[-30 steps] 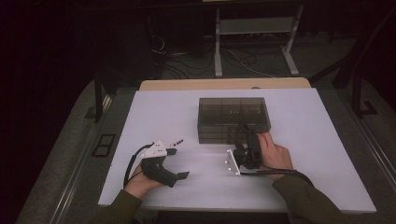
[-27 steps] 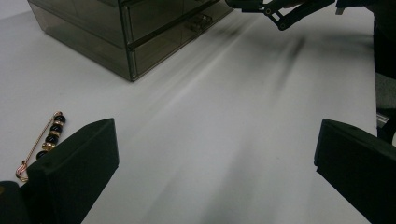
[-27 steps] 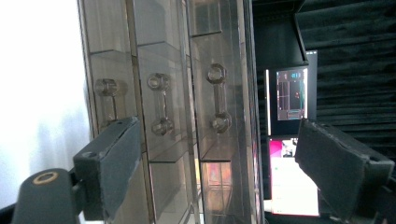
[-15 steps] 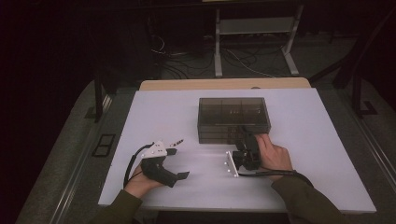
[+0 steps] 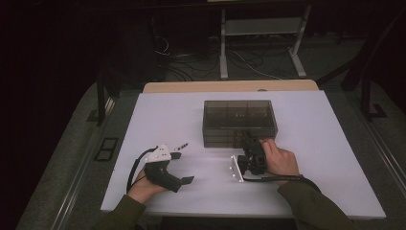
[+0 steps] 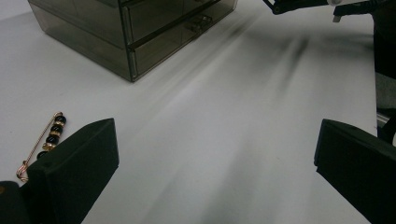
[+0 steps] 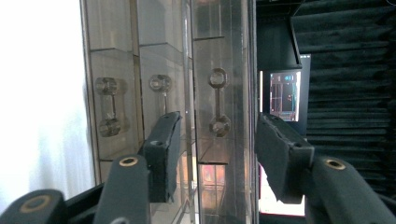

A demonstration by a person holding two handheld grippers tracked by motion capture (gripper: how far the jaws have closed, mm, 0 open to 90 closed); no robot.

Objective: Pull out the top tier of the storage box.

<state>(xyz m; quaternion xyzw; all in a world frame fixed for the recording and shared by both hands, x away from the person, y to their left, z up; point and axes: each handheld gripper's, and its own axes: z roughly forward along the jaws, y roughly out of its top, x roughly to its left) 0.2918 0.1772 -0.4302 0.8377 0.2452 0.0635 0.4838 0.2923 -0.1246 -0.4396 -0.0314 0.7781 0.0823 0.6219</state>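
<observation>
Right gripper (image 7: 212, 154) fingers have just been closing around a handle (image 7: 218, 102) of the smoky clear acrylic drawer box (image 5: 239, 122), not pressing yet. Left gripper (image 6: 215, 172) fingers are sitting wide, gold beaded safety pin (image 6: 44, 140) just beside one.

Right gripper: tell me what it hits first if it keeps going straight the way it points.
The right gripper would most likely meet the handle on the front of the smoky clear drawer box. Its jaws, which have just been closing, stand either side of that handle, not visibly pressing it yet.

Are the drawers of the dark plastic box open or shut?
Shut. In the left gripper view the drawer fronts sit flush with the frame of the box; none is pulled out.
</observation>
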